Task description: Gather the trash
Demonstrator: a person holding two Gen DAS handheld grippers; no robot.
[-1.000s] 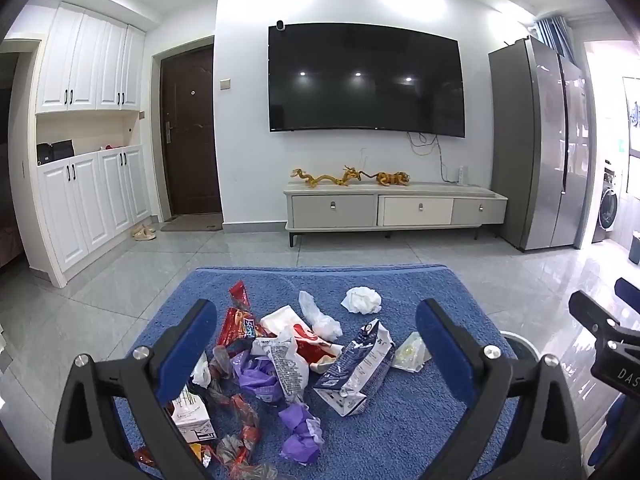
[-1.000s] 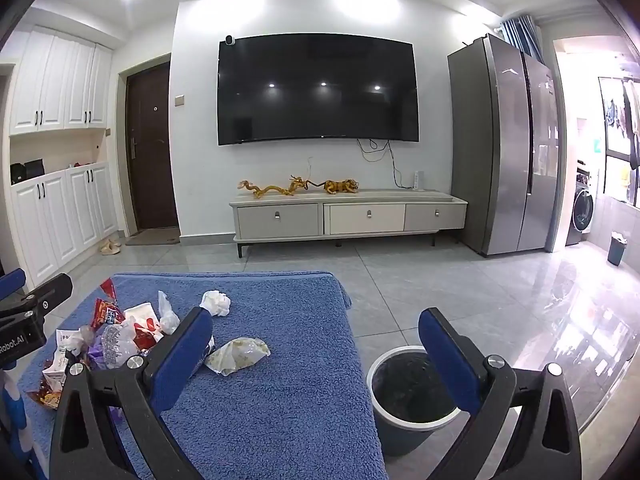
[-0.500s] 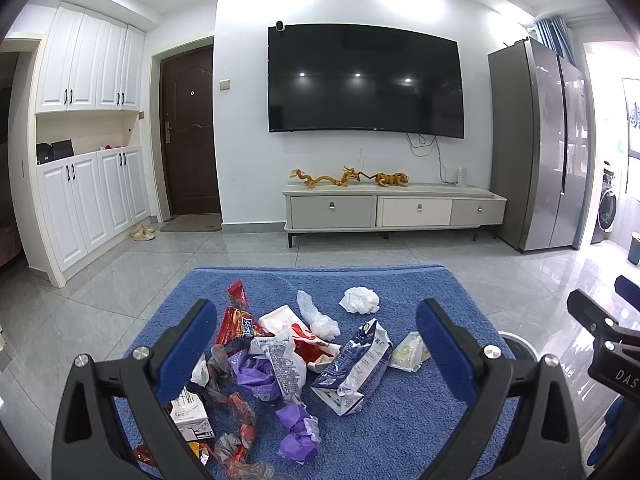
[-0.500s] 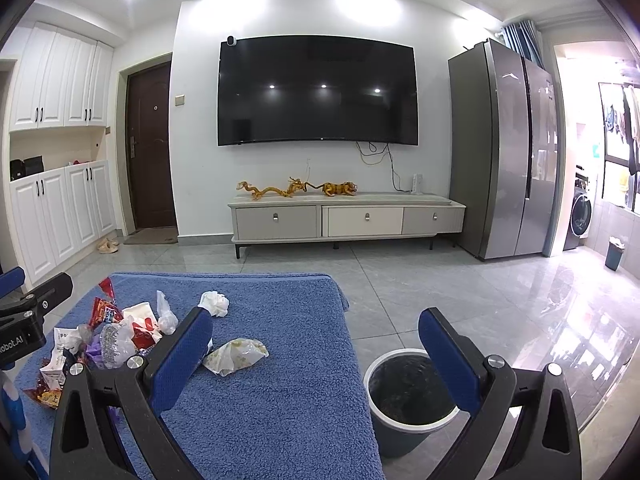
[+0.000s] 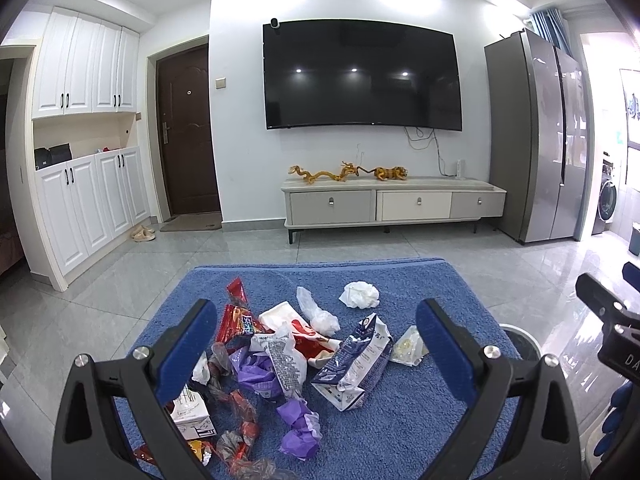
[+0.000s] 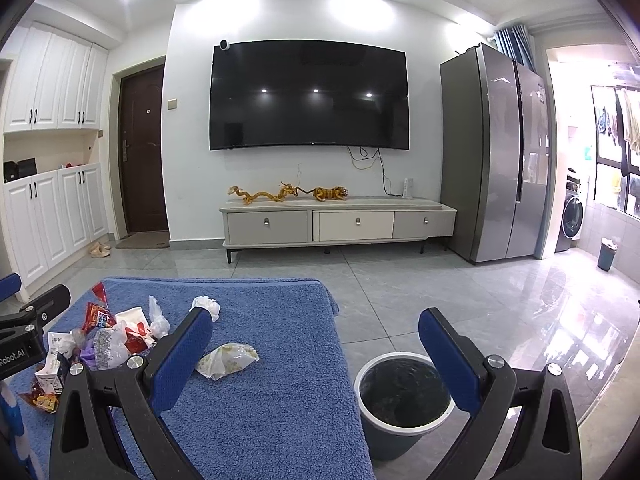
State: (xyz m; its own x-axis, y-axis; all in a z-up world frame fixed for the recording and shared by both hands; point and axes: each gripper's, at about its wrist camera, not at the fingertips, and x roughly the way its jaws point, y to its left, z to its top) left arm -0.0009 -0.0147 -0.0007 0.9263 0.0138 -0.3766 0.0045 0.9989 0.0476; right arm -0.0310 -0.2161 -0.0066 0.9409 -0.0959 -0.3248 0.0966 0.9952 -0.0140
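Nothing looks collected yet: the wrappers (image 5: 280, 364) lie heaped on the blue worktop (image 6: 280, 400), and the bin (image 6: 402, 396) beside it seems empty. The left hand-held gripper (image 5: 316, 344) and right hand-held gripper (image 6: 316, 348) both hover with fingers apart, holding nothing.

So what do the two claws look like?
Both the left claw and the right claw have black frames with silver screws. Their fingers carry bumpy blue pads. The left claw's side shows white lettering in the right view.

The left gripper (image 5: 316, 344) is held level, its blue-padded fingers (image 5: 188, 344) spread wide with nothing between them. The right gripper (image 6: 316, 352) is held alongside it, fingers (image 6: 444, 356) equally wide apart and empty.
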